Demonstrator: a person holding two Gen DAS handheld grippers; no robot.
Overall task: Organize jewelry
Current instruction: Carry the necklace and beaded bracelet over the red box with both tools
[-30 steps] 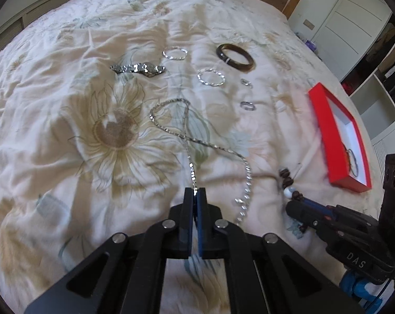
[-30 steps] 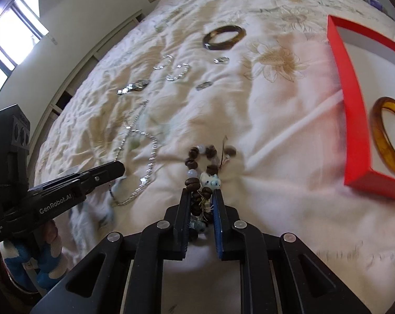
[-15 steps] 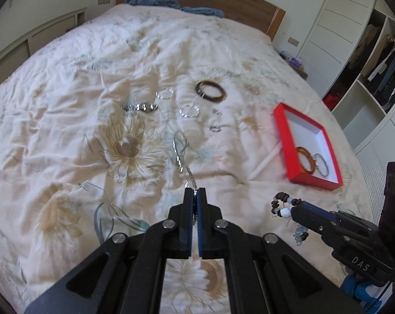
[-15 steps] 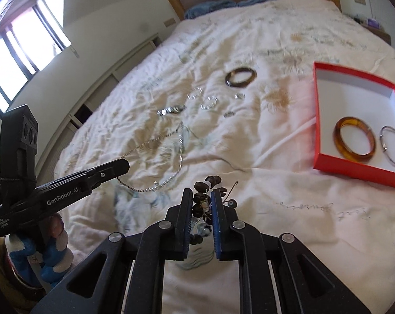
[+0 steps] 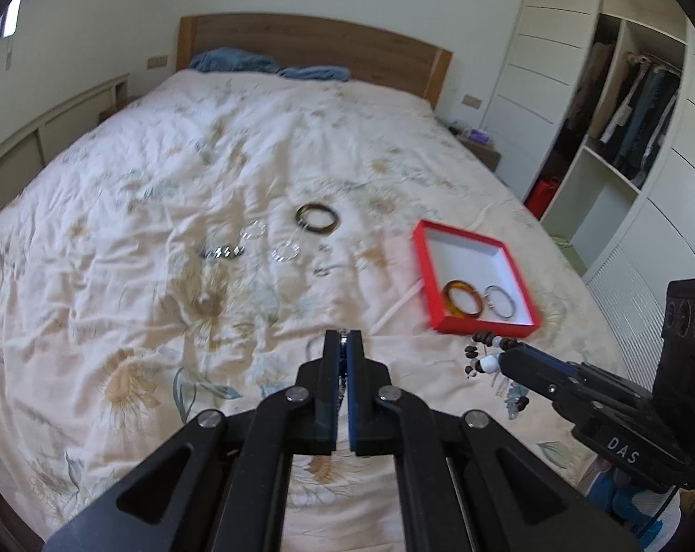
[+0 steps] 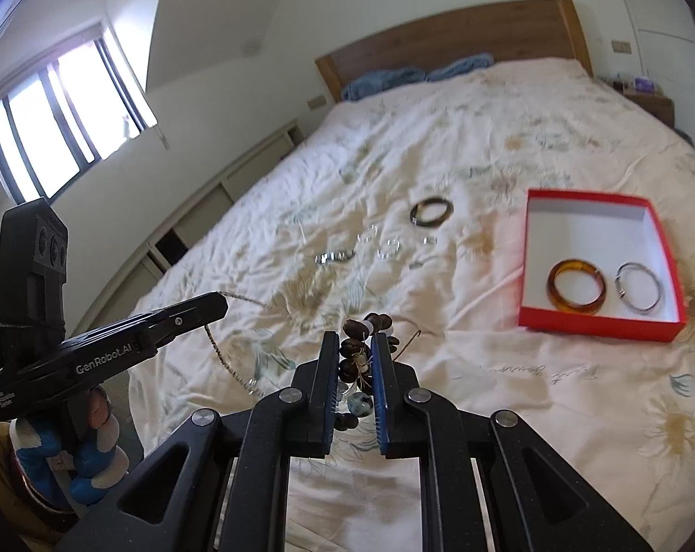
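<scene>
While open, red box (image 6: 596, 324) holds amber bangle (image 6: 576, 286) beside silver ring (image 6: 639, 292).

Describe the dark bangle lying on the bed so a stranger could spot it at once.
Start at the red box on the flowered bedspread, then look left and toward the headboard. The dark bangle lies flat there, farthest back of the loose pieces. It is thick and dark brown; its neighbours are thin, pale rings, and the amber bangle sits inside the box.

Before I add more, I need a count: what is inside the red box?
Inside the red box lie an amber bangle and a silver bangle, side by side. Nothing covers its white floor.
</scene>
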